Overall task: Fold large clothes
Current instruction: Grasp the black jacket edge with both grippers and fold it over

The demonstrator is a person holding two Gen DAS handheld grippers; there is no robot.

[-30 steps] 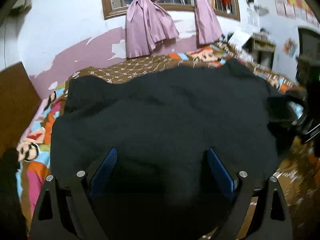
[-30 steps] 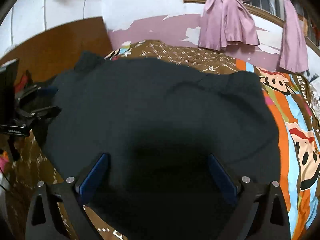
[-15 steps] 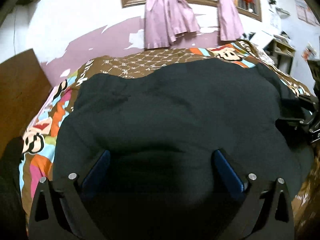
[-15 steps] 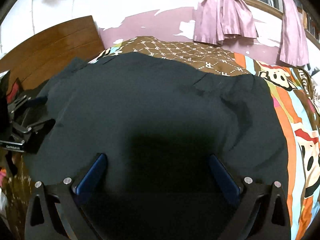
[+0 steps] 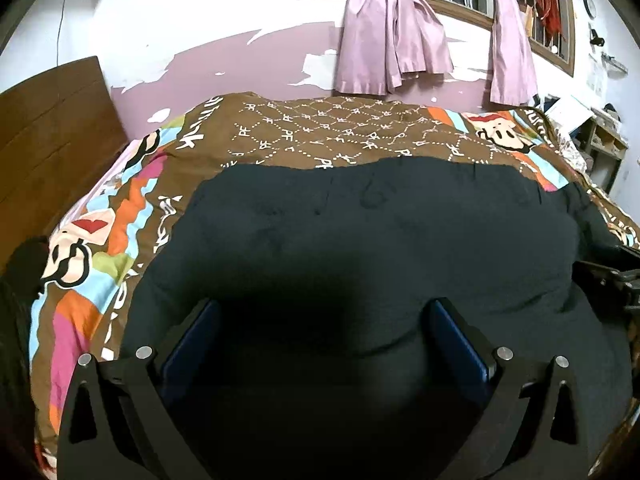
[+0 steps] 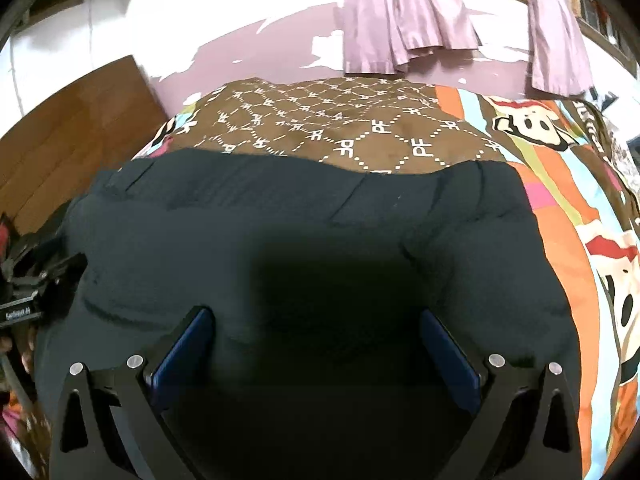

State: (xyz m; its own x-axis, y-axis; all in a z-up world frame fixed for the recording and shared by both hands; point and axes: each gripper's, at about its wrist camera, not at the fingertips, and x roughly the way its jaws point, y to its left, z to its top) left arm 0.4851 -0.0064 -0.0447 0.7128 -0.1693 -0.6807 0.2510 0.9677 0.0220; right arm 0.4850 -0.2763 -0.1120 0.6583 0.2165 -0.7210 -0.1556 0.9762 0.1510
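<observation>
A large dark garment lies spread flat over the bed, its far edge running straight across the brown quilt. The same garment fills the middle of the right wrist view. My left gripper hangs just above its near part, open wide, with cloth below the blue pads but nothing pinched. My right gripper stands open the same way over the near part. Each view catches the other gripper at its side edge: the right gripper and the left gripper.
The bed carries a brown and bright cartoon-print quilt. A wooden headboard stands at the left. Pink curtains hang on the far wall under a window. A shelf unit stands at the far right.
Both views have rolled level and drawn back. More brown quilt now shows beyond the garment's far edge. The left jaws have widened a little. Each neighbouring gripper has slid toward its frame's edge.
</observation>
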